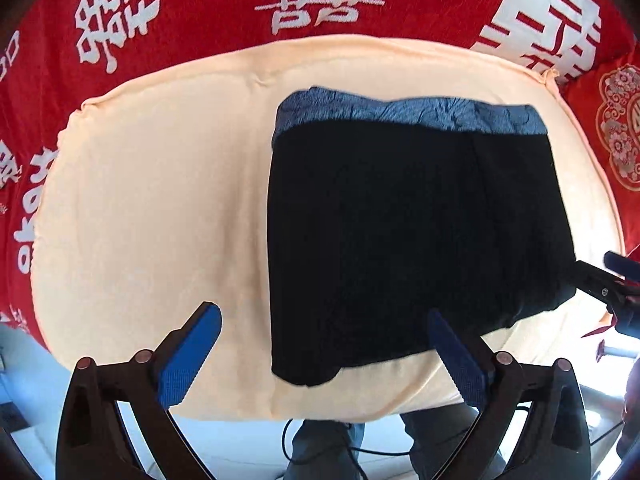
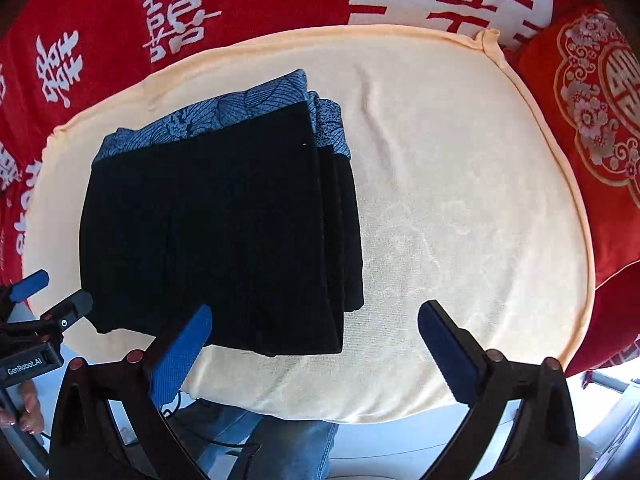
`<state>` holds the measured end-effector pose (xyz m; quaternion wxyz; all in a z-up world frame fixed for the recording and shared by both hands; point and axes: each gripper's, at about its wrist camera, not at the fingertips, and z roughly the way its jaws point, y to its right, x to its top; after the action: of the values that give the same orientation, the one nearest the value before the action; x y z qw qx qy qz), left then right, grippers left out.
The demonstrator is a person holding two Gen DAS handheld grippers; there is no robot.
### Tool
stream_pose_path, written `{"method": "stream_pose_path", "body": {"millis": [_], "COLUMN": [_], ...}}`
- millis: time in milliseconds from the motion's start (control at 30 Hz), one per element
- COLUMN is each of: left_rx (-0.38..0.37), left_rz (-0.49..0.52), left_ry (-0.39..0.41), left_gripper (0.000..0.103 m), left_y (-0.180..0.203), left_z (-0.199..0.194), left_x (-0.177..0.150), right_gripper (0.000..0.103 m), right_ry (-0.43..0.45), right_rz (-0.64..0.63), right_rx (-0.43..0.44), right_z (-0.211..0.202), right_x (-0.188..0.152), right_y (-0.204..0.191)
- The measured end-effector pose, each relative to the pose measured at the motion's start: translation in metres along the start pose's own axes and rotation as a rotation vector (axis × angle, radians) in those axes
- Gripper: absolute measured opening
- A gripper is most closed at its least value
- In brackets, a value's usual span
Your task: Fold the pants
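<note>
The black pants [image 1: 416, 240] lie folded into a compact rectangle on a cream towel [image 1: 152, 208], with a blue patterned waistband [image 1: 408, 114] along the far edge. In the right wrist view the pants [image 2: 216, 232] show stacked layers at their right side. My left gripper [image 1: 326, 334] is open and empty above the towel's near edge, just left of the pants' near corner. My right gripper [image 2: 316, 334] is open and empty over the pants' near right corner. Each gripper also shows in the other's view: the right one [image 1: 608, 276], the left one [image 2: 52, 296].
A red blanket with white characters [image 1: 200, 4] covers the surface around the towel. A red embroidered cushion [image 2: 592, 120] lies at the right. The towel's near edge overhangs; the person's jeans [image 2: 276, 444] and a cable show below it.
</note>
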<state>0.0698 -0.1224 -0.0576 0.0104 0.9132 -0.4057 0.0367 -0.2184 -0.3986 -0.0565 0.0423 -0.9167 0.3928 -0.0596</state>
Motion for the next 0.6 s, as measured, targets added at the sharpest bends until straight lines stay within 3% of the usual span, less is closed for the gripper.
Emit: {"method": "stream_pose_path", "body": {"millis": [267, 600], "left_rx": [0.051, 0.027], "left_rz": [0.002, -0.010], "left_ry": [-0.019, -0.017], "left_gripper": [0.103, 0.103], "left_y": [0.002, 0.001], "left_z": [0.003, 0.002], "left_x": [-0.007, -0.011], "right_gripper": [0.103, 0.103], "right_ry": [-0.042, -0.049], "right_rz": [0.074, 0.072], "right_rx": [0.019, 0.001], "right_z": [-0.003, 0.001], "right_x": [-0.006, -0.010], "right_y": [-0.010, -0.024]}}
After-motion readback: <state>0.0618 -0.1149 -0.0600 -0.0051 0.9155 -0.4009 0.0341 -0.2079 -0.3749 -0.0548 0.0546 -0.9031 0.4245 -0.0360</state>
